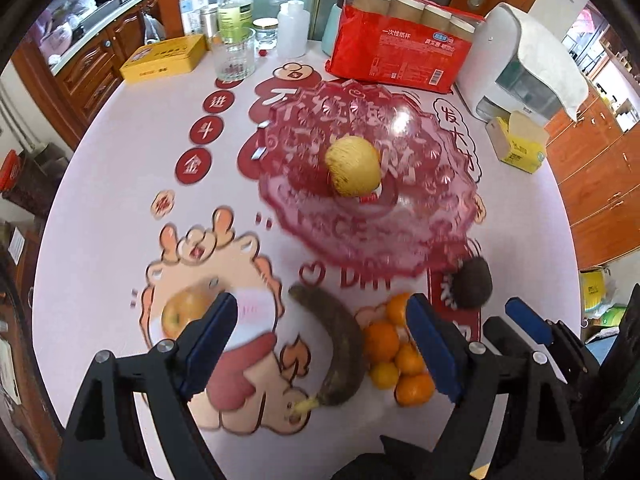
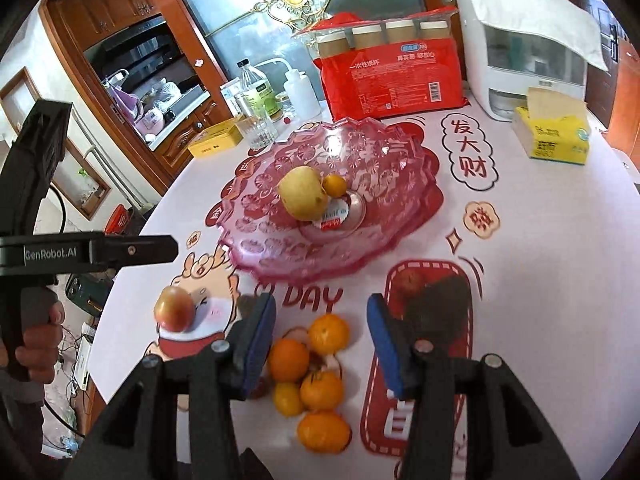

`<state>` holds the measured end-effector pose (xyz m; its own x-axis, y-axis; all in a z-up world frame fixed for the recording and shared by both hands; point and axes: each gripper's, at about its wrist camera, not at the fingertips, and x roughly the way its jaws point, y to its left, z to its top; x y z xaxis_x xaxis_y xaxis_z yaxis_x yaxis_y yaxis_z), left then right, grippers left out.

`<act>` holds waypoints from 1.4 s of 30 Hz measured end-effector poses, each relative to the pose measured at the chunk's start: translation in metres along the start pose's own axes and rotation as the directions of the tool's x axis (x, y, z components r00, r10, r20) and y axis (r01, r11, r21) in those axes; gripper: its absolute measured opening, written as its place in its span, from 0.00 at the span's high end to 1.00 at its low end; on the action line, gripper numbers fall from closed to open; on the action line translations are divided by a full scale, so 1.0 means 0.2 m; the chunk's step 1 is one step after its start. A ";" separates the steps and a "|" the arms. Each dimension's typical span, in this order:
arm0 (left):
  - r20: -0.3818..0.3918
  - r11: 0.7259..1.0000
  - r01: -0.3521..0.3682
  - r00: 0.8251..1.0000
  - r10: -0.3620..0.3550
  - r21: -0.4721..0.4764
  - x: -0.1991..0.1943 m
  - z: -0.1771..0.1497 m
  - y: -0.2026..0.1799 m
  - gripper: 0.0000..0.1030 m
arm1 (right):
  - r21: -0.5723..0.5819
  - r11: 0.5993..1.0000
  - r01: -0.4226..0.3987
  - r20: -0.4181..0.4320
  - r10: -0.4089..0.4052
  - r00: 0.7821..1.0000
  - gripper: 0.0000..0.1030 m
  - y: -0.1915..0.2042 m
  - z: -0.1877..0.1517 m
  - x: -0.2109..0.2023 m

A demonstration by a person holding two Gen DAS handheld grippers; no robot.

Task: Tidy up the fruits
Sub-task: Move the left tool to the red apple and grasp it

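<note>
both tongs gape apart, the right gripper over the mandarins, the left gripper above the banana. mandarins look light, soft-skinned; pinch one across its middle, gently.

Left tool: matte black angular frame, two fingers faced with blue pads, a silver screw head at each finger base. Right tool: the same build, with black arms, blue pads and round silver screws. In the right wrist view the left tool's black body bears white "GenRobot.AI" lettering; a bare-skinned hand grips its pistol handle.
</note>
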<state>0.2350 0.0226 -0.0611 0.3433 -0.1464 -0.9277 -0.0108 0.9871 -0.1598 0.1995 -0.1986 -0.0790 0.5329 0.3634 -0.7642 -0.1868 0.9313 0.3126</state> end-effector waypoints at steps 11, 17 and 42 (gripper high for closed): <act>0.004 0.997 -0.022 1.000 0.022 -0.073 -0.17 -0.43 0.16 0.17 | 0.011 0.999 -0.031 -0.012 0.031 0.999 0.53 0.08 -0.37 -0.18; -0.029 0.994 -0.050 0.998 0.047 -0.102 -0.18 -0.61 0.28 0.17 | 0.001 0.999 -0.034 -0.050 0.034 0.998 0.53 0.13 -0.58 -0.21; -0.161 0.995 -0.096 0.982 0.095 0.000 0.13 -0.28 0.62 0.17 | 0.042 0.975 0.220 -0.038 -0.219 0.975 0.51 0.16 -0.74 -0.02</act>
<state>0.1890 0.1371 -0.1234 0.1850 -0.0608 -0.9809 -0.0432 0.9966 -0.0699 0.0699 -0.1658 -0.1498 0.5290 0.1513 -0.8350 -0.0303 0.9867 0.1596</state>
